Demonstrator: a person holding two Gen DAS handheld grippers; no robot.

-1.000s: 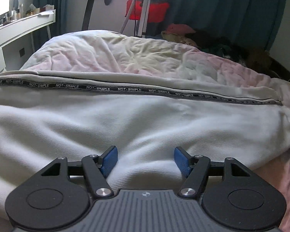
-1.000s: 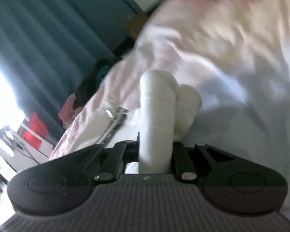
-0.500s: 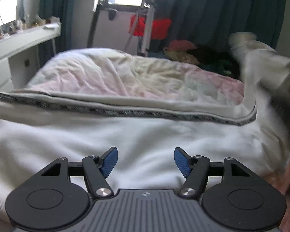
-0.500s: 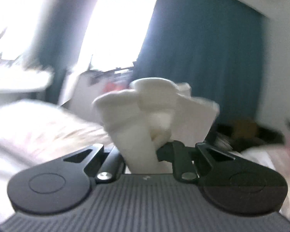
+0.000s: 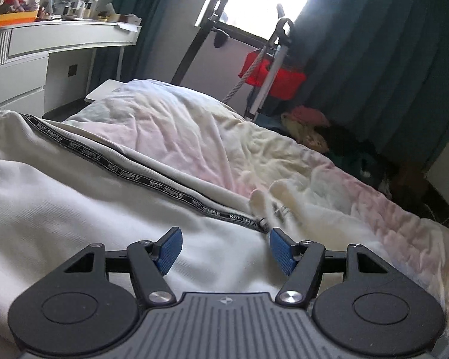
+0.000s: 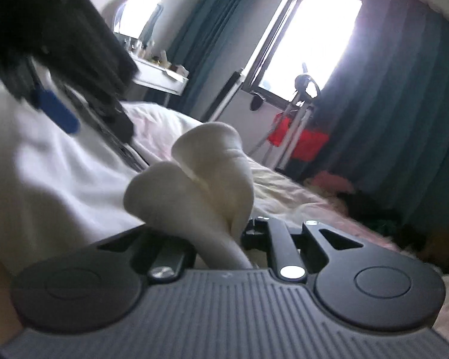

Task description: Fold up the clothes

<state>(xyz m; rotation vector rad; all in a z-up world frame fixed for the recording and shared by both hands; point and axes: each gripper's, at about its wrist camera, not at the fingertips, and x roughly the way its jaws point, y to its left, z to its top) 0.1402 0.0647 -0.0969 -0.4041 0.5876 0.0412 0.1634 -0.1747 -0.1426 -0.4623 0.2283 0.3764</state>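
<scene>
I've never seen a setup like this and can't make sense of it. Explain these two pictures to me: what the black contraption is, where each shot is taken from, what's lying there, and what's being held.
There is no robot here. A person carries a hand-held gripper in each hand, and each has a wide-angle camera looking forward along its two fingers. The black shape at the bottom of each picture is that tool itself.

The left camera shows the left hand-held gripper, its blue-padded fingers spread open and empty, just above a white garment with a black "NOT-SIMPLE" tape. The garment lies on a bed with a rumpled pale quilt.

The right camera shows the right hand-held gripper closed on a bunched fold of the same white garment. The dark, blurred shape with a blue pad at the upper left is the left hand-held gripper.
</scene>
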